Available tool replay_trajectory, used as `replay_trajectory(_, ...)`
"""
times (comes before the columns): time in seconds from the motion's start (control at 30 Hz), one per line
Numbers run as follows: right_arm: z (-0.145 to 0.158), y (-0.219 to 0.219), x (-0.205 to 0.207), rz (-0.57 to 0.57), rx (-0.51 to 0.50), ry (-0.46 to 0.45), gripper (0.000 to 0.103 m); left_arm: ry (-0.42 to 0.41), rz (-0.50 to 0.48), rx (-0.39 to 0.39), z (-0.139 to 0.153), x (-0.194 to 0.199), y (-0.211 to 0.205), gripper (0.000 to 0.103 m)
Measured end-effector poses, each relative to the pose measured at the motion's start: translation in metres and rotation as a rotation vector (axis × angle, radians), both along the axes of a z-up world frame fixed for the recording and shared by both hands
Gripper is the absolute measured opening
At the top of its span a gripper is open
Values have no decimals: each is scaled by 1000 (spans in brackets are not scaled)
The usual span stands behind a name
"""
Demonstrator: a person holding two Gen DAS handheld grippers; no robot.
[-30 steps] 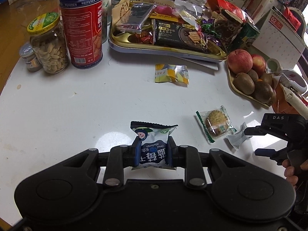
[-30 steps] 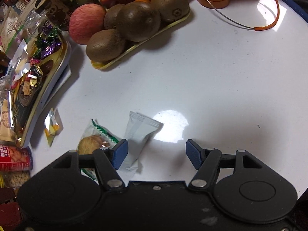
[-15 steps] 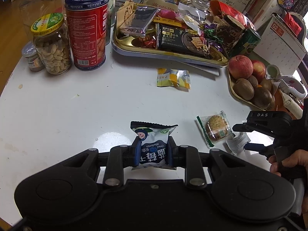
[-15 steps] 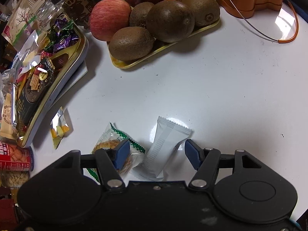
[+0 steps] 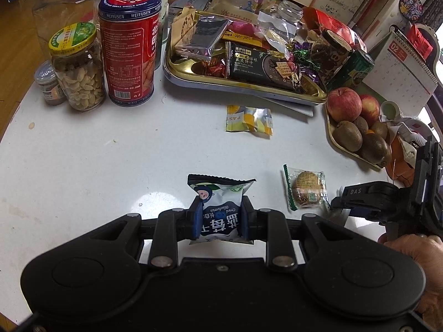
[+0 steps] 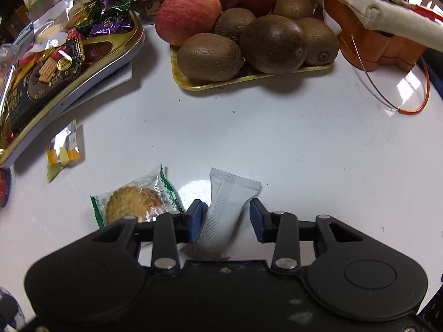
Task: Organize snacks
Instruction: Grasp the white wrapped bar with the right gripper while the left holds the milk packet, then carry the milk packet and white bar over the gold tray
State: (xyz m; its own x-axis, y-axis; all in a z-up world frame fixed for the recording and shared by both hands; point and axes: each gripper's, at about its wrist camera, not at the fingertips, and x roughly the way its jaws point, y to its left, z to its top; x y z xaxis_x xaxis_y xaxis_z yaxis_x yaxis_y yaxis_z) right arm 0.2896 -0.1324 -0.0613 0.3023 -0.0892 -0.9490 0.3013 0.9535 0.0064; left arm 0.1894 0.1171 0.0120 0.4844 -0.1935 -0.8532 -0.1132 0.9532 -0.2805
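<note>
Hiding blueberry packet's (image 5: 218, 215) lower end, left tool (image 5: 220, 218).

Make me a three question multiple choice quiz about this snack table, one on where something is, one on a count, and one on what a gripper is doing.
1. Where does the cookie packet lie?
A. on the table beside the white packet
B. in the gold tray
C. on the fruit plate

2. How many apples show on the fruit plate?
A. one
B. two
C. four

3. What is the left gripper doing?
A. standing open over nothing
B. clamping the red can
C. clamping the blue and white snack bag

Answers:
1. A: it rests on the white table, just left of the white packet.
2. B: two red apples sit behind the kiwis.
3. C: both pads press the sides of the snack bag.
</note>
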Motion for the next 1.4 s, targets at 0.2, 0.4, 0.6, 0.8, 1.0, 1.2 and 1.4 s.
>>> replay_trajectory(0.2,1,-14,-12,-3,58,-12,20,-10,-5,1,3,0,0,34)
replay_trajectory(0.4,1,-24,-34,12,96,-35,20,-7,-16,17,1,-2,-3,34)
replay_trajectory(0.6,24,-29,-57,57,122,-89,20,-15,-25,53,0,-2,-8,34)
replay_trajectory(0.8,65,-29,-95,121,168,-162,20,-21,-37,76,0,-10,-13,34)
replay_trajectory(1.0,91,-32,-144,162,207,-214,20,-48,-86,106,9,-34,-26,34)
replay_trajectory(1.2,99,-35,-189,174,244,-241,20,-69,-95,130,14,-60,-42,34)
replay_trajectory(1.4,97,-36,-232,190,265,-258,21,-87,-157,162,13,-100,-71,34)
